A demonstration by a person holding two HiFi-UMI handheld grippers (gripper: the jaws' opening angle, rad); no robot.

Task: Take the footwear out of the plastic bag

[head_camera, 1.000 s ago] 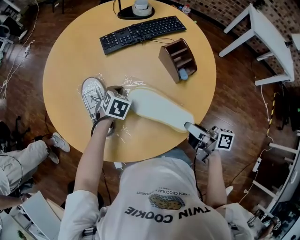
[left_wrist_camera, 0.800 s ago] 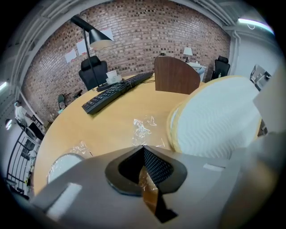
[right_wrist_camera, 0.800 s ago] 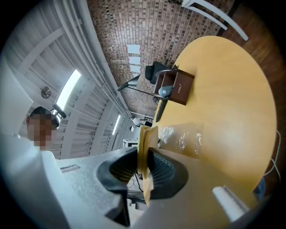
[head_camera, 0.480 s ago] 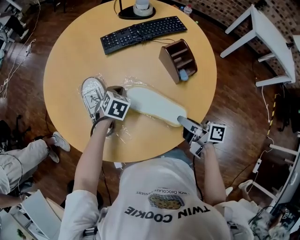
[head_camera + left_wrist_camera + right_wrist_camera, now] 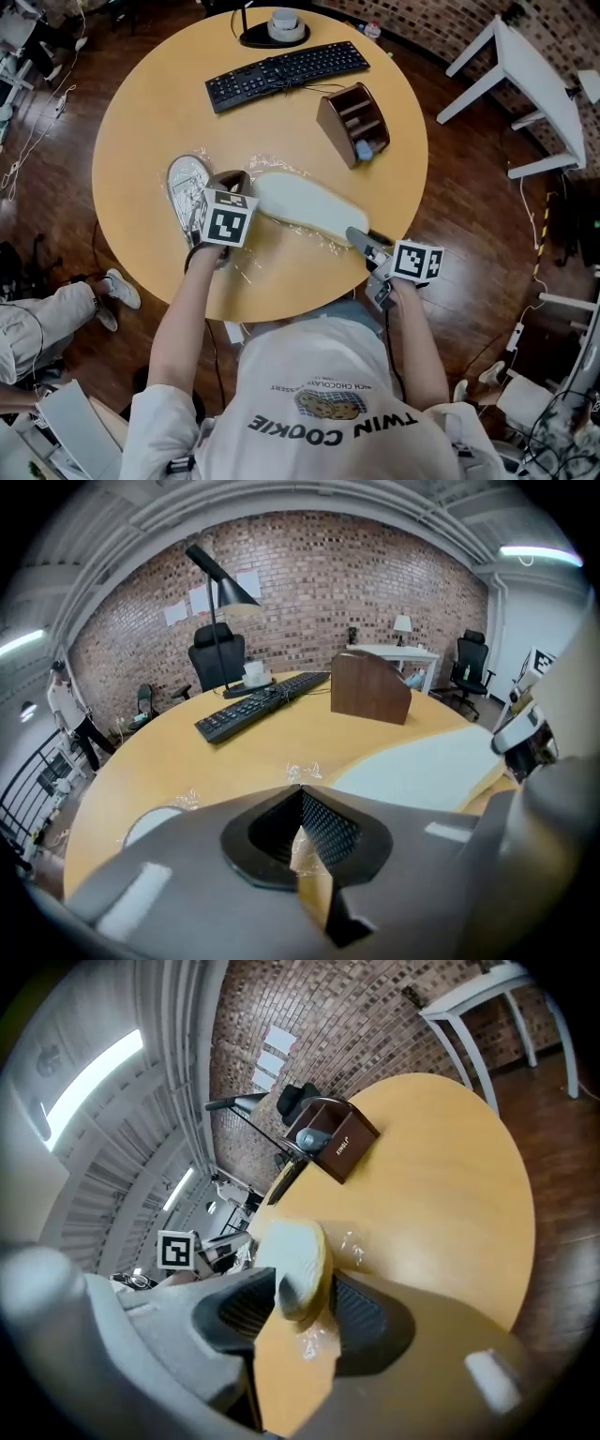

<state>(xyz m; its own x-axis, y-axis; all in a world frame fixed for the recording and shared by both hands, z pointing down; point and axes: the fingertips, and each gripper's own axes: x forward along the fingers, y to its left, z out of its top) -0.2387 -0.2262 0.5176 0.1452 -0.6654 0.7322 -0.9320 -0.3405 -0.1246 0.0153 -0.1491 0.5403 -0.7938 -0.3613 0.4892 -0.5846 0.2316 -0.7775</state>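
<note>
A pale slipper (image 5: 300,202), sole up, lies across the round table (image 5: 150,103) on crinkled clear plastic bag film (image 5: 267,167). My right gripper (image 5: 360,238) is at the slipper's near end. Its jaws have just been opening, and the slipper's end (image 5: 295,1260) sits between the spread pads. A second, grey-white slipper (image 5: 187,183) lies at the left under the film. Beside it, my left gripper (image 5: 230,180) is shut on a pinch of the bag's film (image 5: 302,844). The pale slipper (image 5: 422,771) shows just beyond that gripper's jaws.
A black keyboard (image 5: 286,70), a lamp base (image 5: 272,26) and a brown wooden organizer (image 5: 354,122) stand on the far half of the table. A white side table (image 5: 525,84) is at the right. A seated person's legs (image 5: 56,309) are at the left.
My right gripper has moved left and toward the table with the slipper's end, and the slipper has slid further onto the table. The left gripper has lifted slightly.
</note>
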